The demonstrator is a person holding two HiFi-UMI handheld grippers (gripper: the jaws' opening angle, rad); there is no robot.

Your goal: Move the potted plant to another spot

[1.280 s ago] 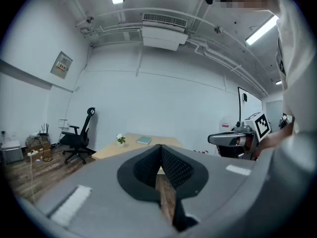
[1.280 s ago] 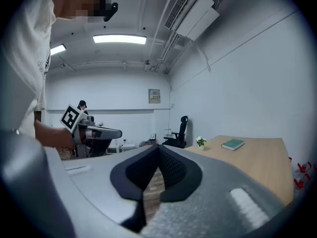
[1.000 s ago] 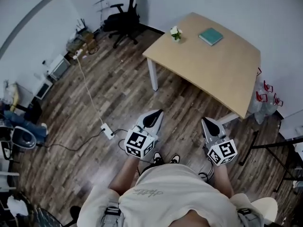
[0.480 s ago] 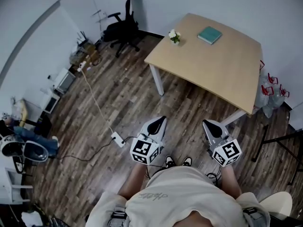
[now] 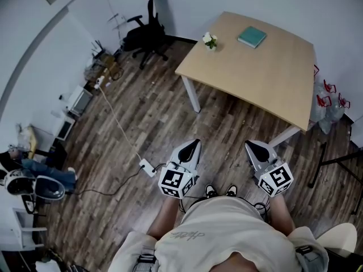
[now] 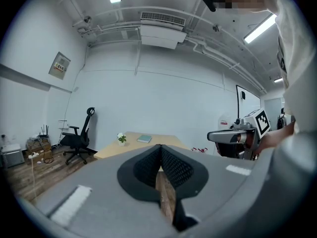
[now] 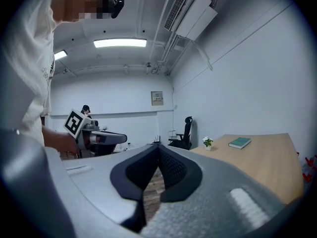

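My left gripper is clenched on nothing, above the wooden floor. Well ahead, the potted plant stands near a corner of the counter. My right gripper is likewise clenched and empty.

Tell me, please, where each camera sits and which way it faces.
Head view: on the person's head, facing steeply down at floor and table; shows torso, shoes, left tool, right tool.
Left gripper view: on the left tool, facing along its shut jaws toward the table; shows the right tool.
Right gripper view: likewise on the right tool; shows the left tool.
Shared: all three show the potted plant on the table.
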